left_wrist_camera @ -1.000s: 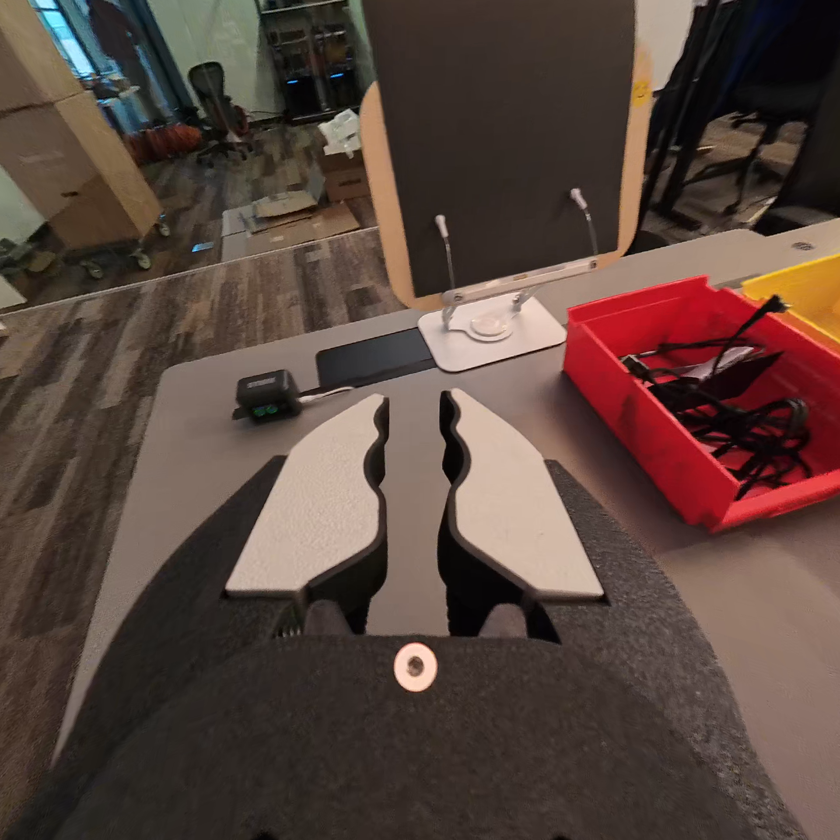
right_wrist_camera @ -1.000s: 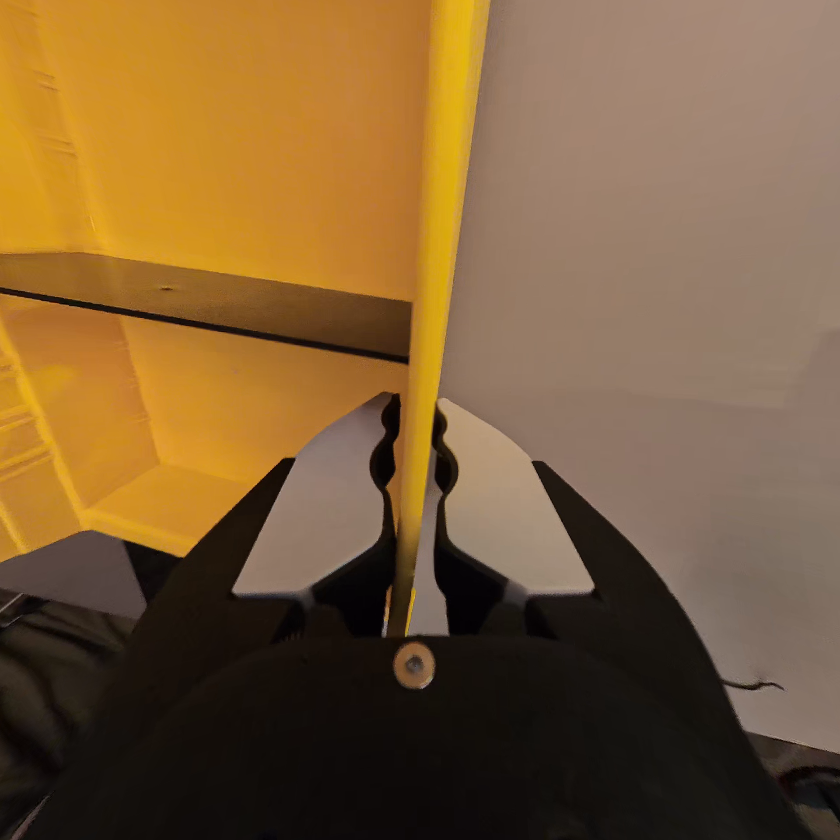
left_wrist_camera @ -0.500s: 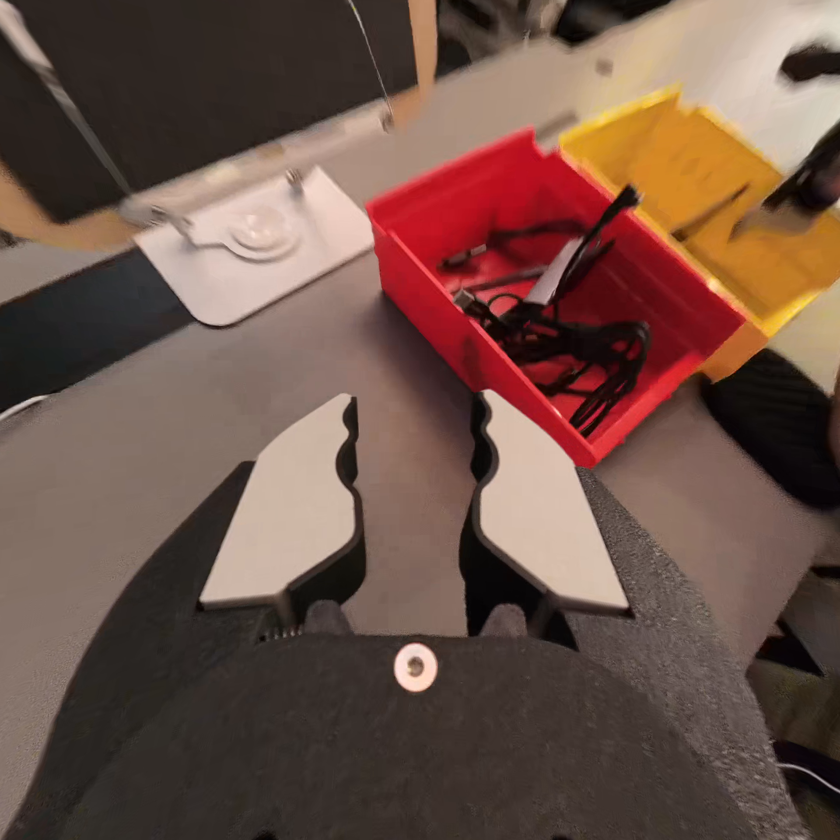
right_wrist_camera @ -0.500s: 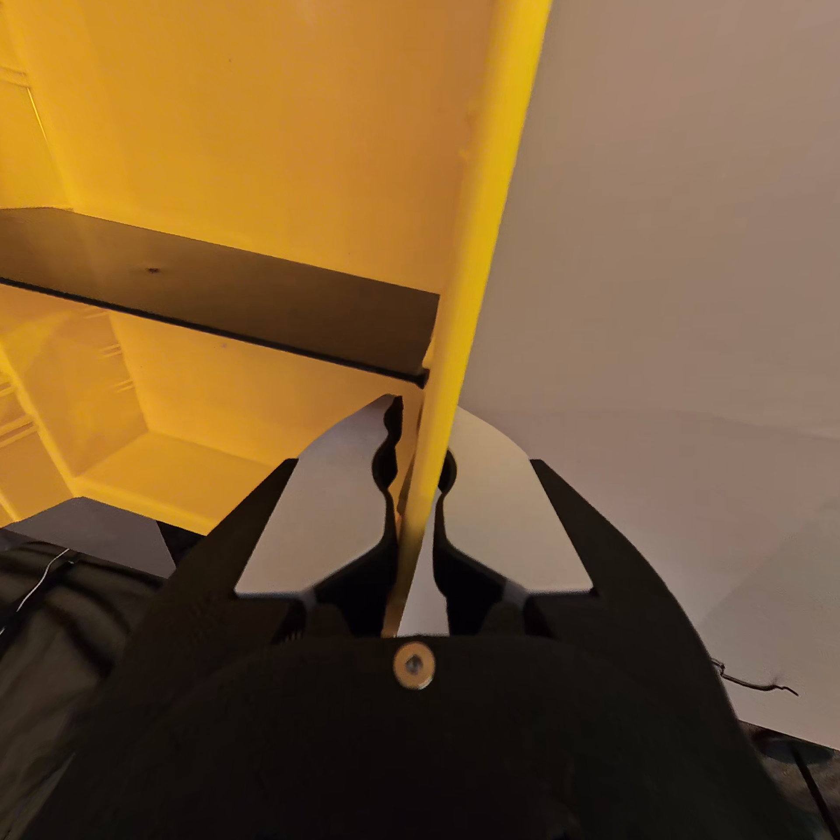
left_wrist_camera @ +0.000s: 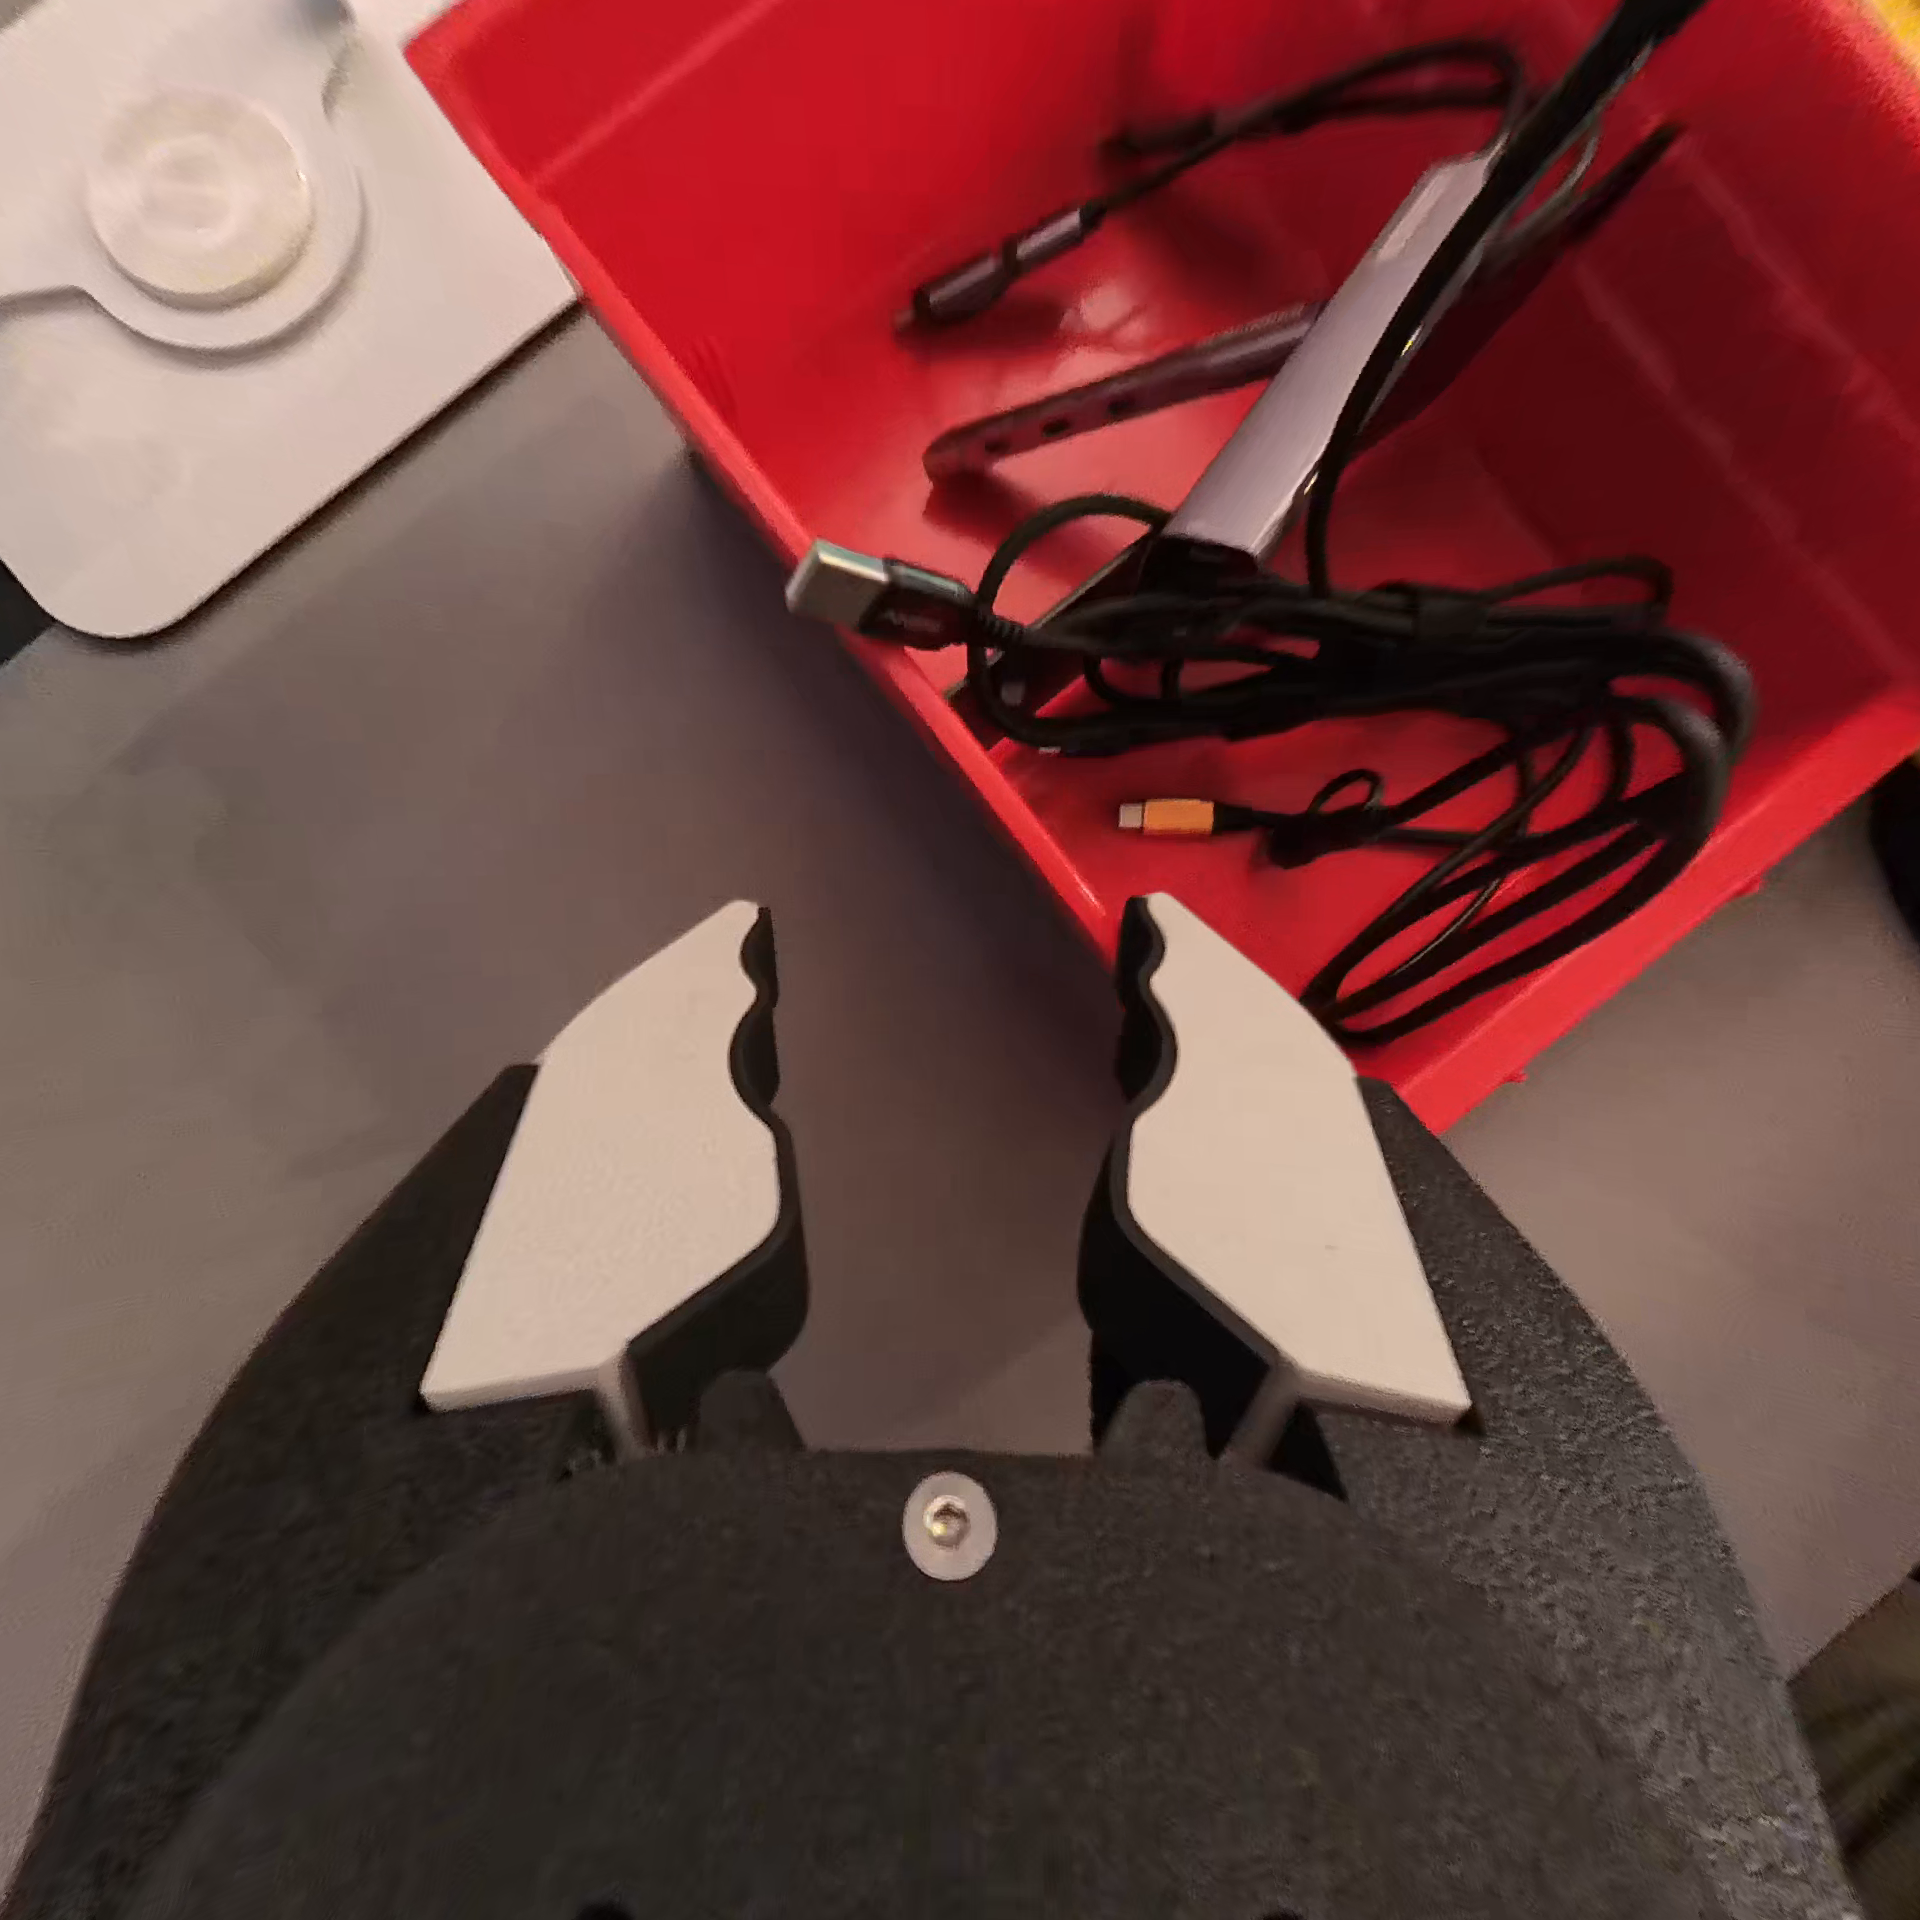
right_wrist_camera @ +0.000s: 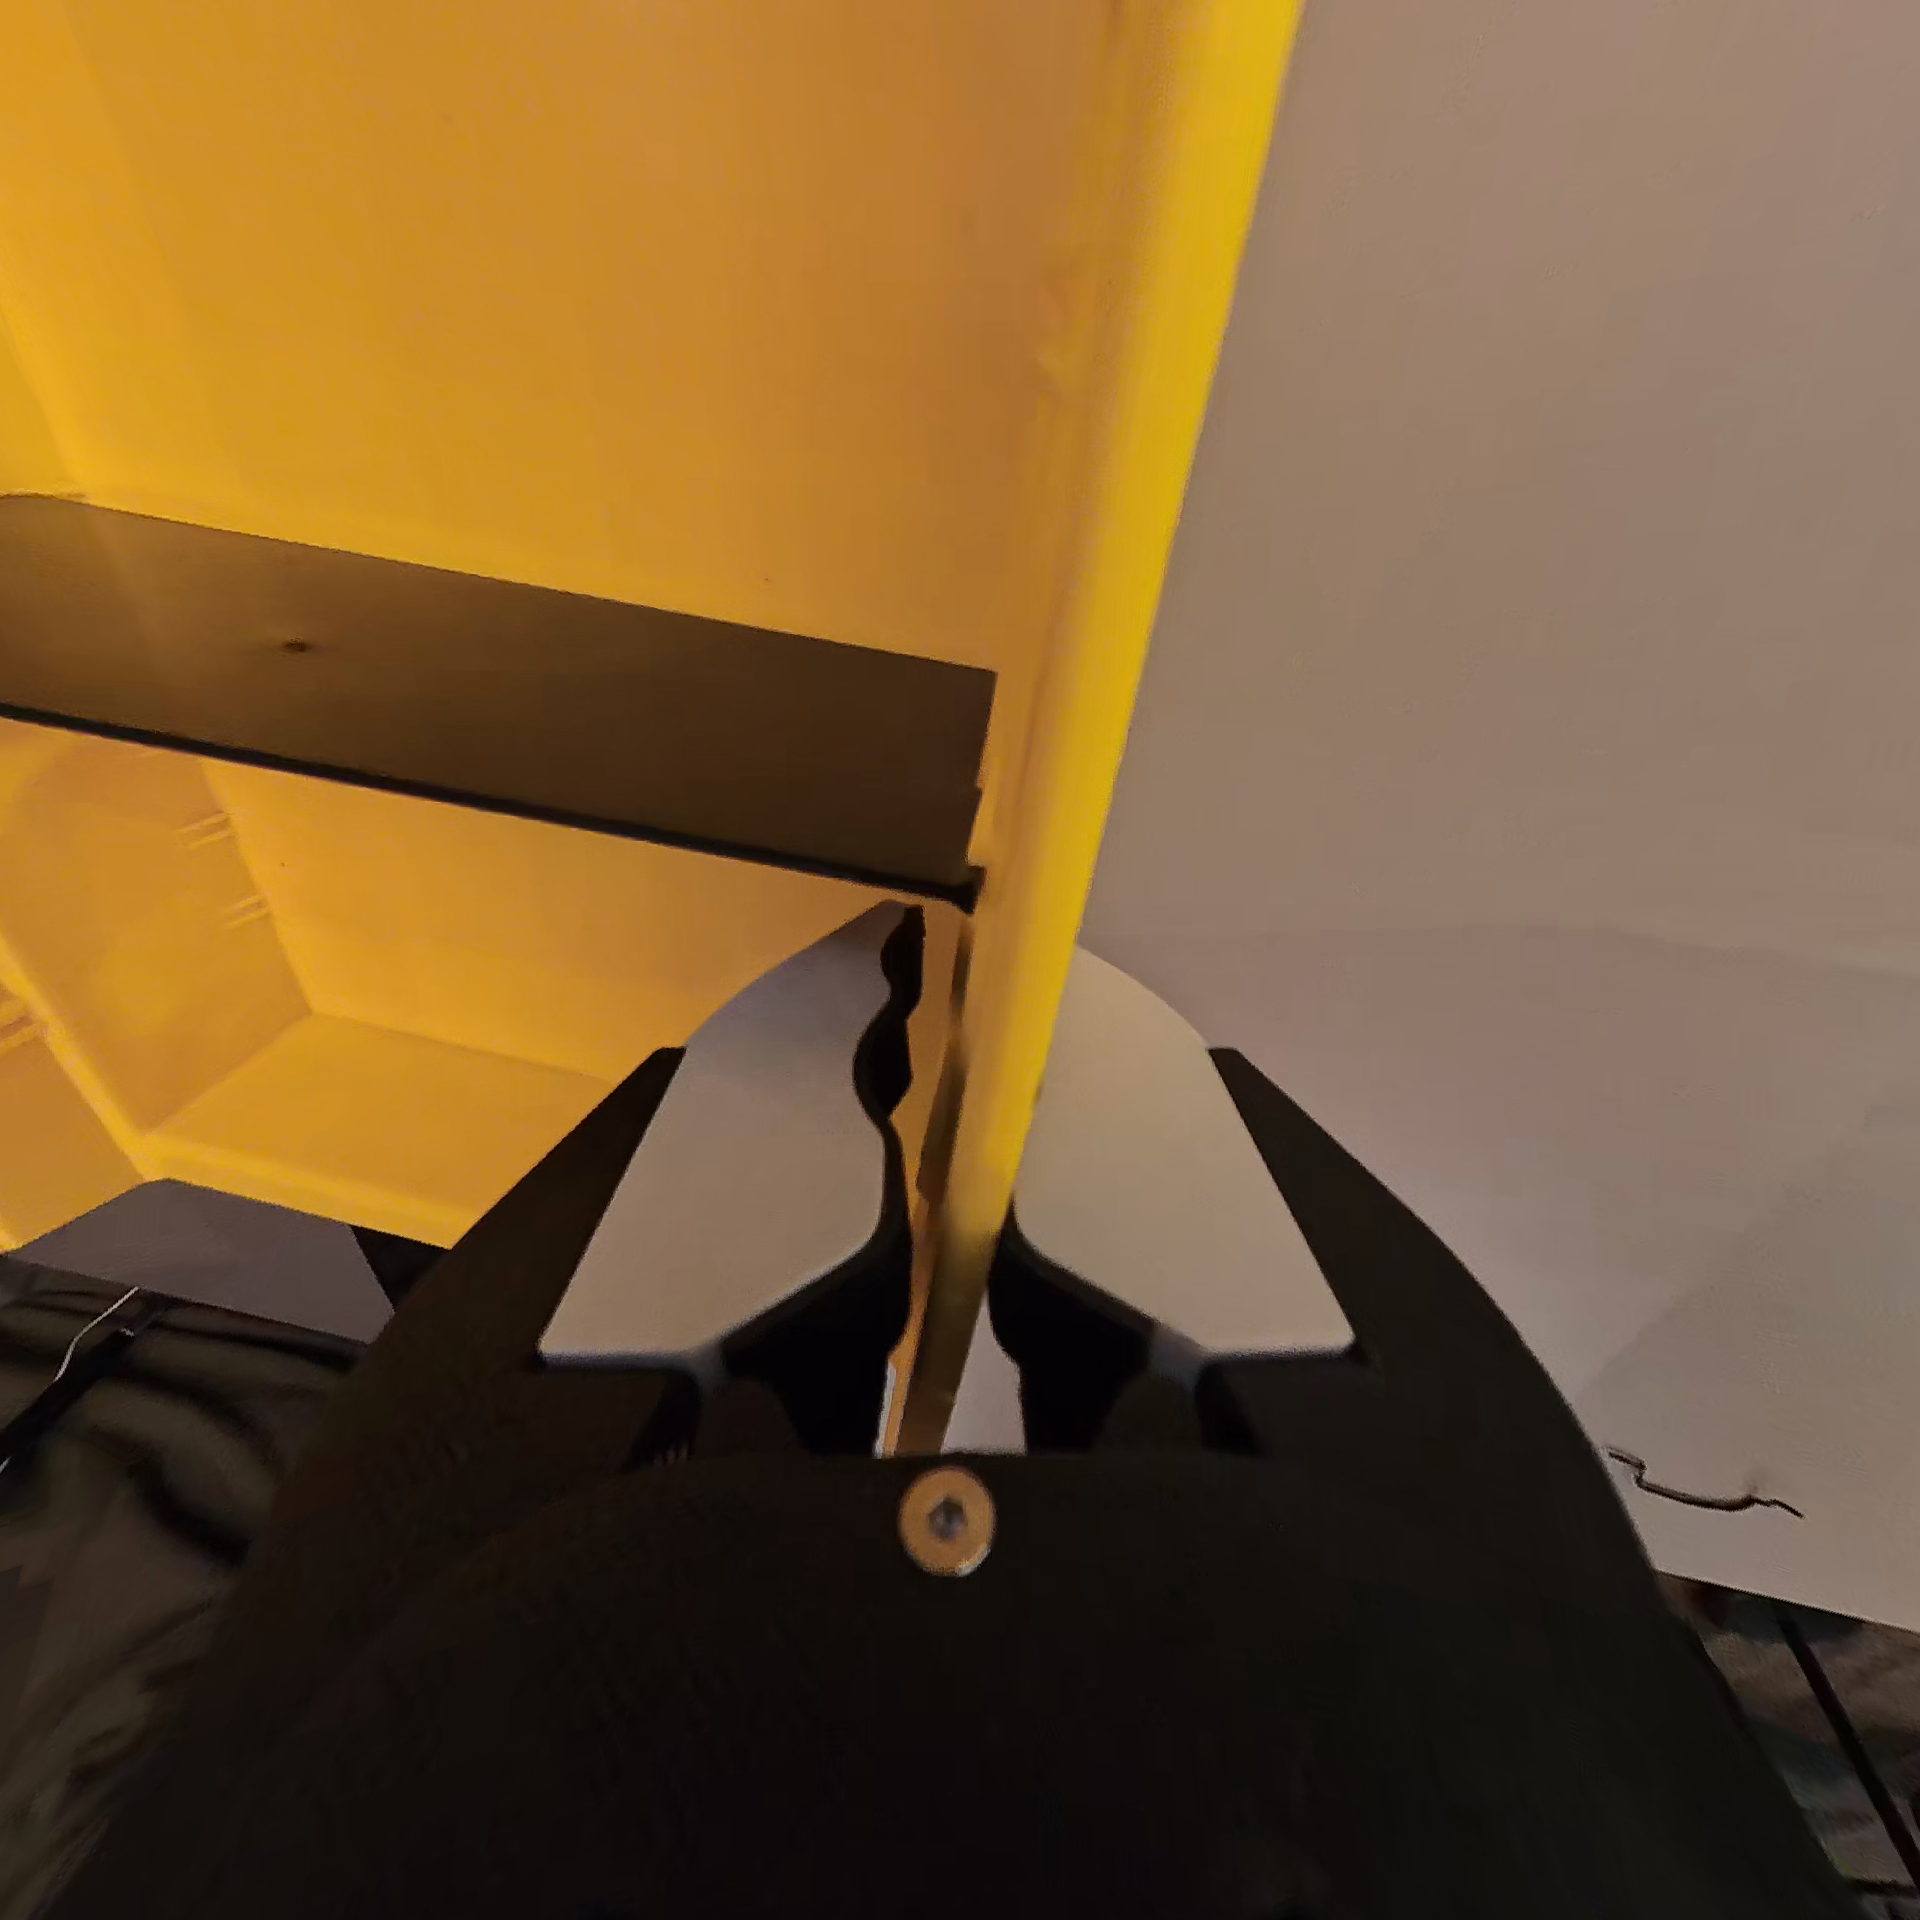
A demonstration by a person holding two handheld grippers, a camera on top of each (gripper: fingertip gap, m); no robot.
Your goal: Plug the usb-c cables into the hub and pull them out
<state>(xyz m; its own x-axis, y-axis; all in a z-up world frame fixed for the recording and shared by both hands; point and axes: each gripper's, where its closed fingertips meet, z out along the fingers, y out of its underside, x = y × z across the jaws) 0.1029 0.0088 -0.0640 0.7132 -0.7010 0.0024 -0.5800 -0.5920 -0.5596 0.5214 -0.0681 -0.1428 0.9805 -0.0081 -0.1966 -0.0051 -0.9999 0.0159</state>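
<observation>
My left gripper (left_wrist_camera: 945, 914) is open and empty, low over the grey table (left_wrist_camera: 416, 831) at the near corner of the red bin (left_wrist_camera: 727, 447). The bin holds a grey hub (left_wrist_camera: 1320, 416) propped up at an angle, a flat grey bar (left_wrist_camera: 1101, 400), a tangle of black cables (left_wrist_camera: 1455, 675), a silver USB plug (left_wrist_camera: 862, 592) resting on the rim and an orange-sleeved USB-C plug (left_wrist_camera: 1169, 819) on the floor. My right gripper (right_wrist_camera: 987, 935) is shut on the rim of the yellow bin's wall (right_wrist_camera: 1143, 520); its right fingertip is hidden behind the wall.
A white stand base (left_wrist_camera: 208, 364) lies on the table at the far left of the red bin. Inside the yellow bin a black divider (right_wrist_camera: 520, 707) crosses it. A pale flat surface (right_wrist_camera: 1558, 727) fills the right of the right wrist view. My right fingertips sit around 45 cm from my left ones.
My left gripper swung right and down toward the red bin and its jaws opened wide. My right gripper stayed on the yellow wall, which tilted in its view as the jaws closed slightly.
</observation>
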